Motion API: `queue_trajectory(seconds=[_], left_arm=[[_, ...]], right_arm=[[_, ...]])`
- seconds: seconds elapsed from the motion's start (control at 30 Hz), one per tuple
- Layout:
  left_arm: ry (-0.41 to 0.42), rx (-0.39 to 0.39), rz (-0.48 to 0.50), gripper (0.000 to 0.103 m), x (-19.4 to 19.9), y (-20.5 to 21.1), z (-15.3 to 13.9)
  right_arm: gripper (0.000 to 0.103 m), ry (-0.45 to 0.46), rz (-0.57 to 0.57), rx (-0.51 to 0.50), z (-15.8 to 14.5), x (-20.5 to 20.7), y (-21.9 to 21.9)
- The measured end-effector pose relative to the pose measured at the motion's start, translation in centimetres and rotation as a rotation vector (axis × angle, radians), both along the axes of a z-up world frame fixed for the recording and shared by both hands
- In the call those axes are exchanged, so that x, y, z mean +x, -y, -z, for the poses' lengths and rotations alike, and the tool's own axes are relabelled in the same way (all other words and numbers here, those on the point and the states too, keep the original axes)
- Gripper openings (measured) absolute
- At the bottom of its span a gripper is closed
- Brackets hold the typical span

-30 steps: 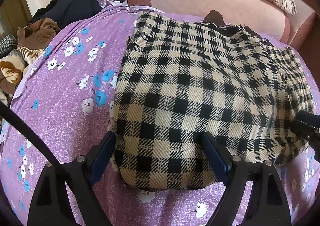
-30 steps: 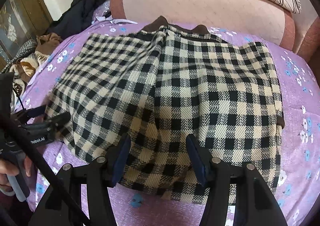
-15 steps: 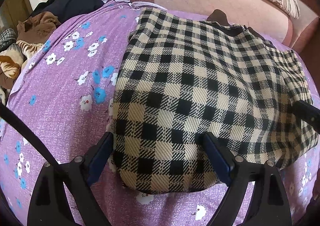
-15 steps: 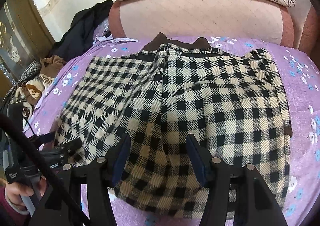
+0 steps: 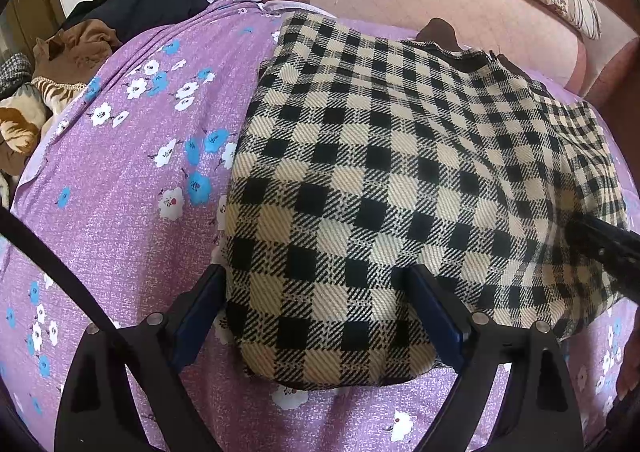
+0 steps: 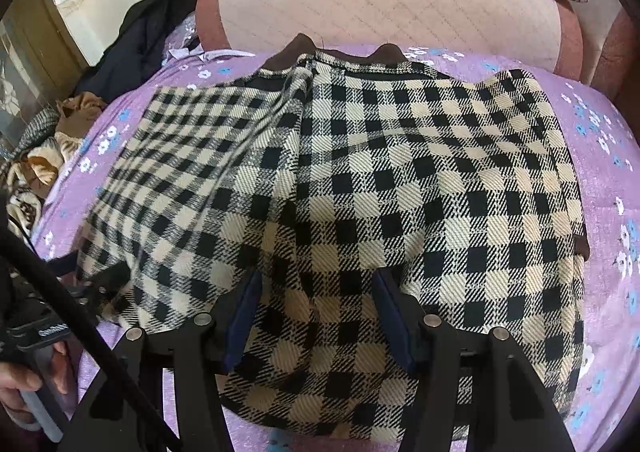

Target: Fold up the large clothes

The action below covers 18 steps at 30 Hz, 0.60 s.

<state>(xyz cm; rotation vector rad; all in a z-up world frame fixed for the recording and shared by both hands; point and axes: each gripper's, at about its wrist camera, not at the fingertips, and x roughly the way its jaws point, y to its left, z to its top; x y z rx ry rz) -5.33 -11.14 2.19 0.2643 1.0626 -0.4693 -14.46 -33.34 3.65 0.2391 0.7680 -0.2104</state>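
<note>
Left gripper (image 5: 316, 316) jaws spread, straddling checked garment (image 5: 400, 188) hem (folded edge); purple floral bedsheet (image 5: 120, 188) beneath

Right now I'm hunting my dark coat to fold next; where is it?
The dark coat lies heaped at the upper left of both views, left of the pink headboard, beyond the checked garment.

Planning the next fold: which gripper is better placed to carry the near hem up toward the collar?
Right, probably: the right gripper straddles the plaid garment at its hem near the middle, with the collar straight ahead. The left gripper sits at the hem's left corner.
</note>
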Motion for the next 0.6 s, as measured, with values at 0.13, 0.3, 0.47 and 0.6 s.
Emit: queue_trajectory(seconds=[0.13,0.3,0.47,0.6], left_arm=[[-0.005,-0.002,-0.003,0.091,0.2,0.0,0.3],[-0.056,-0.021,0.011,0.091,0.8,-0.2,0.3],[-0.17,-0.133,0.03,0.091,2.2,-0.7,0.1],[-0.204,-0.221,-0.027,0.091,4.3,-1.4,-0.5]], right_arm=[[0.062,0.041,0.005,0.018,-0.9,-0.5,0.3],[0.062,0.036,0.021,0.042,-0.7,-0.3,1.0],[0.062,0.031,0.028,0.076,-0.7,-0.5,1.8],[0.066,0.055,0.021,0.082,-1.4,-1.0,2.0]])
